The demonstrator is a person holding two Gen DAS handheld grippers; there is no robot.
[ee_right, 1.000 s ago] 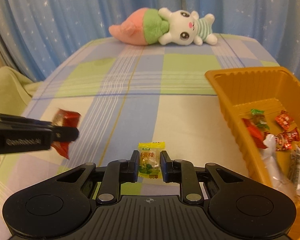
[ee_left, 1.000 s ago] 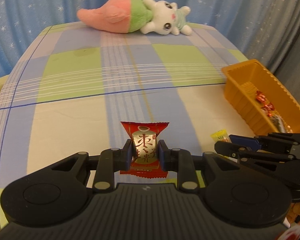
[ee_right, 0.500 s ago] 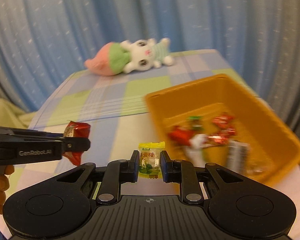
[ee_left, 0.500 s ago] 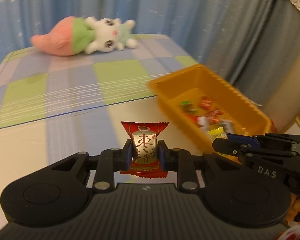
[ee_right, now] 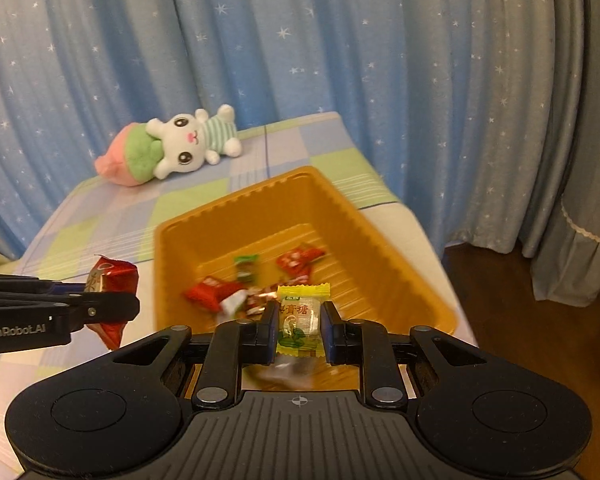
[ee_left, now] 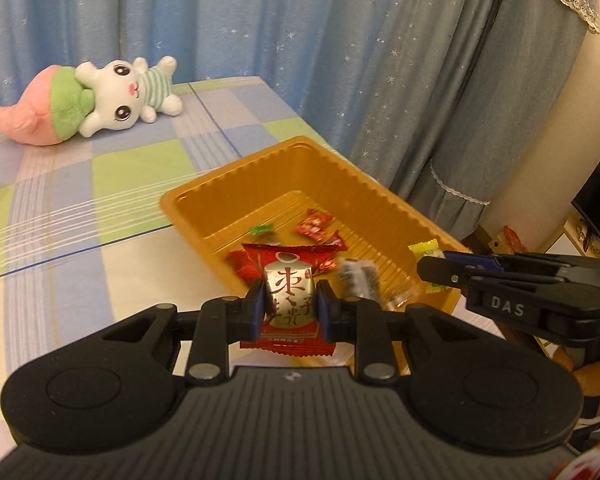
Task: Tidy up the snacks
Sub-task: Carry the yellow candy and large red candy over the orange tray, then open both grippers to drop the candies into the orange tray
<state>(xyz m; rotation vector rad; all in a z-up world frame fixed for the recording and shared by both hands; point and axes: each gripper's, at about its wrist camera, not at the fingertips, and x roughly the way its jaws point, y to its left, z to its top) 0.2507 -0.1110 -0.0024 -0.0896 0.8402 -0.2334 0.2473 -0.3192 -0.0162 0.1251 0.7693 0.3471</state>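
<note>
Red-wrapped candy [ee_left: 290, 300] sits clamped in the left gripper [ee_left: 290, 309], near the orange tray's [ee_left: 228, 188] near-left rim. Yellow candy [ee_right: 300, 318] is pinched in the right gripper [ee_right: 300, 328] above that tray's wrapped sweets [ee_right: 296, 262]. On the checked counter [ee_left: 60, 208], a plush bunny [ee_left: 92, 106] lies at 11 o'clock before starry blue curtains [ee_right: 300, 60].

Warm, dim indoor lighting with an orange cast, strong fisheye bending and dark vignetted corners in both views, motion blur on the loose wrapped sweets inside the ribbed orange plastic tray [ee_right: 384, 236], star-print blue curtain [ee_left: 220, 20] slightly soft, no harsh glare
</note>
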